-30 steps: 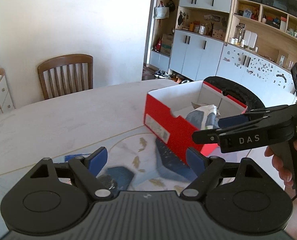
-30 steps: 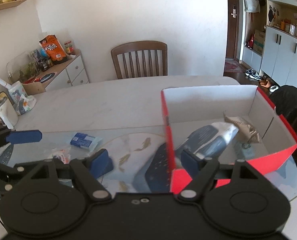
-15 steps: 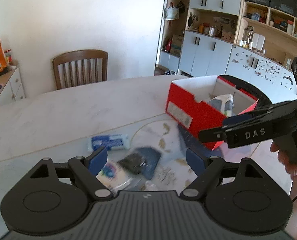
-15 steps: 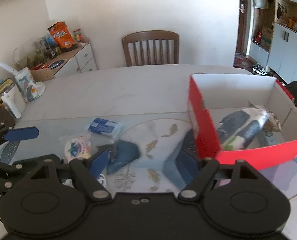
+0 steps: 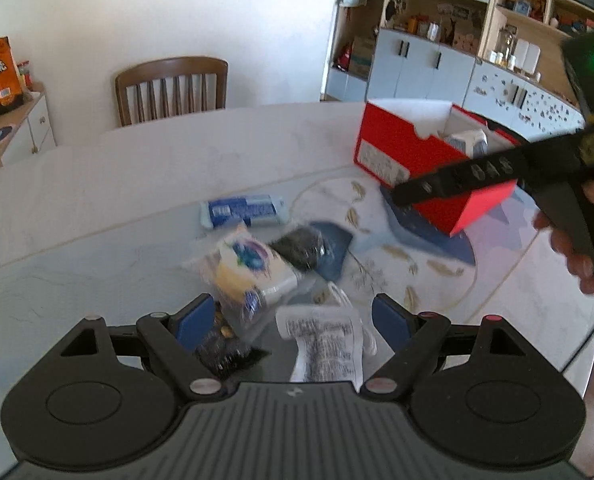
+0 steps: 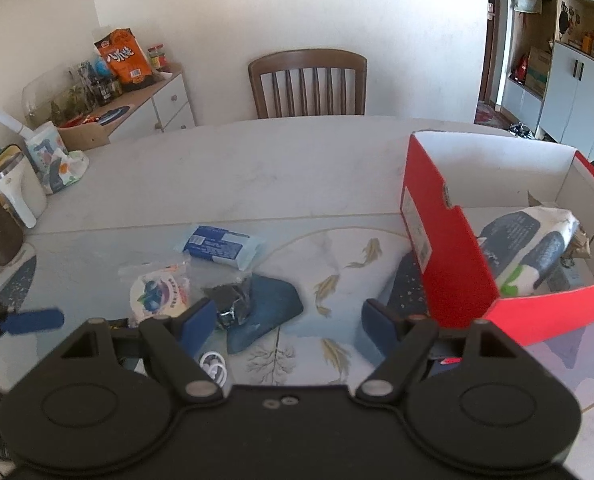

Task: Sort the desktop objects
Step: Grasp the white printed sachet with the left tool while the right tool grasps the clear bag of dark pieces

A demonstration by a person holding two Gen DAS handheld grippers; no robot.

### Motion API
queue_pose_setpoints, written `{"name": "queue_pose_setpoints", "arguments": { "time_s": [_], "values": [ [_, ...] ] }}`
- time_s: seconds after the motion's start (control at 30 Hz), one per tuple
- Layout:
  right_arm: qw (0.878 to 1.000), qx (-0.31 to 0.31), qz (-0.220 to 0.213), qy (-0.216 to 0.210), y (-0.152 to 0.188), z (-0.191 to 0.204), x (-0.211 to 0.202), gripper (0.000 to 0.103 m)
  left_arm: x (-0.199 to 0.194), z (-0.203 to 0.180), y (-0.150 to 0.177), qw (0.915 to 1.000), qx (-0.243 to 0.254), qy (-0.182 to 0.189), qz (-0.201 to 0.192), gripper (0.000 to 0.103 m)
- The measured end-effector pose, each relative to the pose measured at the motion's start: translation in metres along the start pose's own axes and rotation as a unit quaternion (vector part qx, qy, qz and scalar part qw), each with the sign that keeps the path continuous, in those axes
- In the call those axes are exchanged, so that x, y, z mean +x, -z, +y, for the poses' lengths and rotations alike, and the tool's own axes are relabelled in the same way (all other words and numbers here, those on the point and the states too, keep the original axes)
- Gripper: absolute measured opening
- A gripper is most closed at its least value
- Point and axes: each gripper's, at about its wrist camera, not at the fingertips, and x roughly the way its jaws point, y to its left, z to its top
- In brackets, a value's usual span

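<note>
Loose items cluster at table centre, on a glass-topped table [image 6: 257,168] with fish-print mat.

Blue tissue pack [image 6: 219,246]: flat, soft wrapper, white label; sits at 12 o'clock of the cluster. Snack bag [image 6: 159,292]: clear plastic, round blueberry print, yellow contents; just below the tissue pack, at 9 o'clock of the black packet [image 6: 231,300], which is small, dark and crinkled, touching the bag. Paper slip [image 5: 323,344]: white, printed, curled, at 6 o'clock in the left wrist view. White coiled cable [image 6: 213,366] nearby.

Red box [image 6: 429,224] at 3 o'clock, white inside, holds a blue-and-white wipes pack [image 6: 529,248].

Left gripper [image 5: 293,320]: jaws wide apart, nothing gripped; snack bag and slip lie beneath. Right gripper [image 6: 285,320]: jaws wide, empty.
</note>
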Motion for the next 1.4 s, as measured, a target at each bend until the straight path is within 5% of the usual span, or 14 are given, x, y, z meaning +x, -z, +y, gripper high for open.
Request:
{"name": "queue_pose_setpoints", "arguments": {
  "time_s": [0.3, 1.03, 1.23, 1.4],
  "values": [
    [1.000, -0.019, 0.018, 0.005, 0.001, 0.010, 0.035, 0.080, 0.016, -0.022, 0.024, 0.9984, 0.044, 0.009, 0.033, 0.086],
    [0.991, -0.120, 0.065, -0.018, -0.001, 0.051, 0.104, 0.078, 0.043, -0.033, 0.048, 0.9935, 0.089, -0.041, 0.058, 0.085],
    [0.989, -0.130, 0.071, -0.022, -0.004, 0.056, 0.110, 0.075, 0.048, -0.038, 0.046, 0.9923, 0.101, -0.040, 0.058, 0.075],
    [0.988, -0.125, 0.086, -0.026, -0.003, 0.054, 0.117, 0.059, 0.049, -0.042, 0.044, 0.9910, 0.115, -0.040, 0.056, 0.065]
  ]
}}
